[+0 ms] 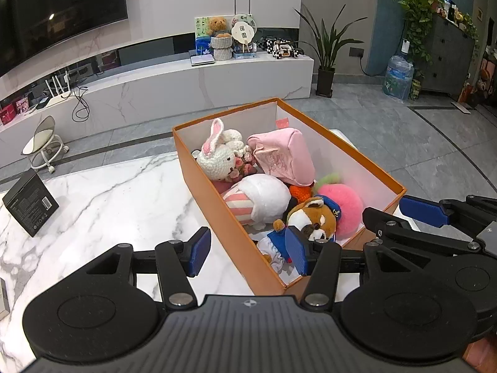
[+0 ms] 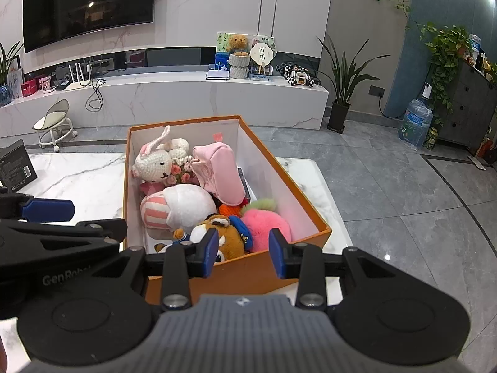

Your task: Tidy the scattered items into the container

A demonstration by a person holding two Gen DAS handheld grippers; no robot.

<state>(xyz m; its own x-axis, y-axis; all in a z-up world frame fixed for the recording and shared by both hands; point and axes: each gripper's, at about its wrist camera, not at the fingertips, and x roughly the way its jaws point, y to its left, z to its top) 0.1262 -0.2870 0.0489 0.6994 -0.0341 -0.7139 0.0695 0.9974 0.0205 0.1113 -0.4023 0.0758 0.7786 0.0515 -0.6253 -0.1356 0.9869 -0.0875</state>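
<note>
An orange cardboard box (image 1: 223, 115) (image 2: 183, 121) stands on the white marble table (image 1: 108, 202) (image 2: 77, 171). It holds a crochet bunny (image 1: 217, 155) (image 2: 155, 161), a pink pouch (image 1: 285, 155) (image 2: 217, 171), a white plush with pink stripes (image 1: 261, 199) (image 2: 180, 208), a fluffy pink ball (image 1: 341, 205) (image 2: 267, 227) and a brown plush animal in a blue cap (image 1: 316, 214) (image 2: 230, 236). My left gripper (image 1: 248, 251) hangs open over the box's near left wall, gripping nothing. My right gripper (image 2: 243, 253) is open and empty over the near end. The two hover side by side.
A black carton (image 1: 29, 202) (image 2: 15, 168) stands at the table's left. Beyond the table lie grey floor tiles, a wheeled stool (image 1: 43, 143), a long marble TV bench (image 1: 217, 74), a potted plant (image 1: 326, 62) and a water bottle (image 1: 399, 76).
</note>
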